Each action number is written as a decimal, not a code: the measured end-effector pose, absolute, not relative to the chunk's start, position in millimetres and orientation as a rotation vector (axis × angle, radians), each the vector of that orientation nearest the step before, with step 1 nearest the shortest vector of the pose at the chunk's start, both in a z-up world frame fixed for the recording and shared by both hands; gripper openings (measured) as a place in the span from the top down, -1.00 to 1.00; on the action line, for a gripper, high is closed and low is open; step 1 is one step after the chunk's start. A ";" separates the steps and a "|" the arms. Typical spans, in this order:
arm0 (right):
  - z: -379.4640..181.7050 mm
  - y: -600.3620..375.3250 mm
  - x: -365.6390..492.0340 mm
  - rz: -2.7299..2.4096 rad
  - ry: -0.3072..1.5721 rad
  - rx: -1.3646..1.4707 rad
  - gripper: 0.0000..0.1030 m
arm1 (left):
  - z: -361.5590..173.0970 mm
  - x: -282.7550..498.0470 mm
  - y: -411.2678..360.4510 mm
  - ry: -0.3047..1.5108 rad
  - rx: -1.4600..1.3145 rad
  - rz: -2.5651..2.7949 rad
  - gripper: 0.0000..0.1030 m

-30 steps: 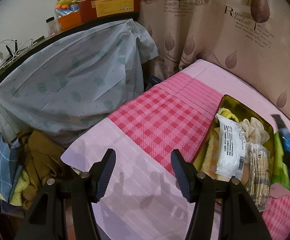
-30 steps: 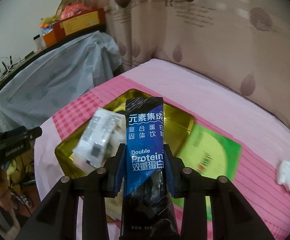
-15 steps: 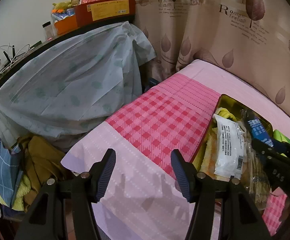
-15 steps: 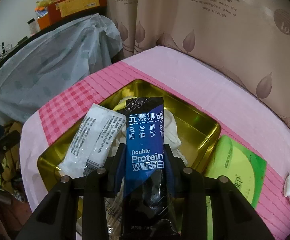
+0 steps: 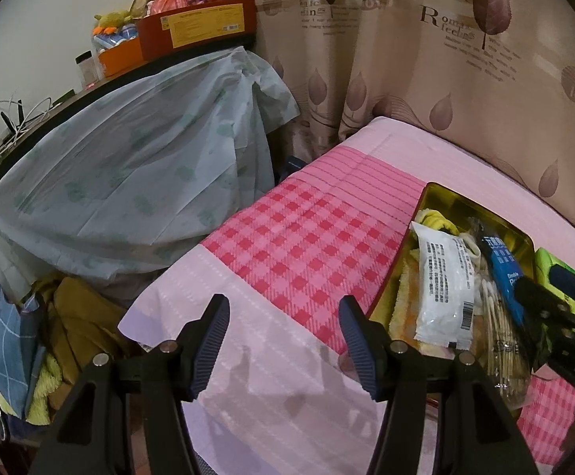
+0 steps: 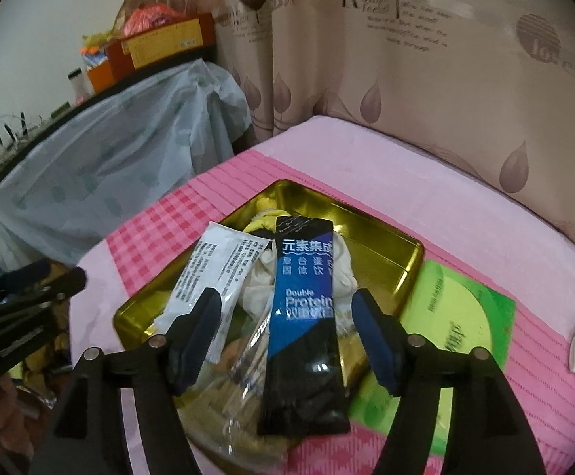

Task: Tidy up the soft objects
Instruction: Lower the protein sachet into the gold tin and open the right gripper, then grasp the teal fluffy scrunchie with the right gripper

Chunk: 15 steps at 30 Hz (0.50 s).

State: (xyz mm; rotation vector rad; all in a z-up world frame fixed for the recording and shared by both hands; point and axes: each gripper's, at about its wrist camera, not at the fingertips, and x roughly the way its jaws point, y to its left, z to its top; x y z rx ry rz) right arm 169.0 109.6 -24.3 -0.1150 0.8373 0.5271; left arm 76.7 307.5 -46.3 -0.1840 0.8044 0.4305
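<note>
right tool (image 6: 285, 330): jaws opening, pads clear of the sachet that lies between them
left tool (image 5: 283, 340): jaws spread wide with nothing between them, above the pale pink edge of the bed cover
protein sachet (image 6: 305, 316): blue and black, lying lengthwise on top of the things in the tin, its lower end over the near rim
clear packet (image 6: 243, 360): under the sachet, at the near end of the tin
white packet (image 6: 212, 277): beside the sachet on the left, slanting across the tin
gold tin (image 6: 390, 253): open, on the pink checked bed cover (image 5: 311, 253), holding cream and yellow cloth
green packet (image 6: 461, 316): flat on the cover, just right of the tin
curtain (image 6: 406, 79): behind the bed, leaf print
</note>
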 end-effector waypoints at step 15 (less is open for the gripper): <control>-26.1 -62.5 160.4 0.237 0.804 -0.048 -0.28 | -44.6 74.7 302.6 0.791 -0.167 0.434 -0.14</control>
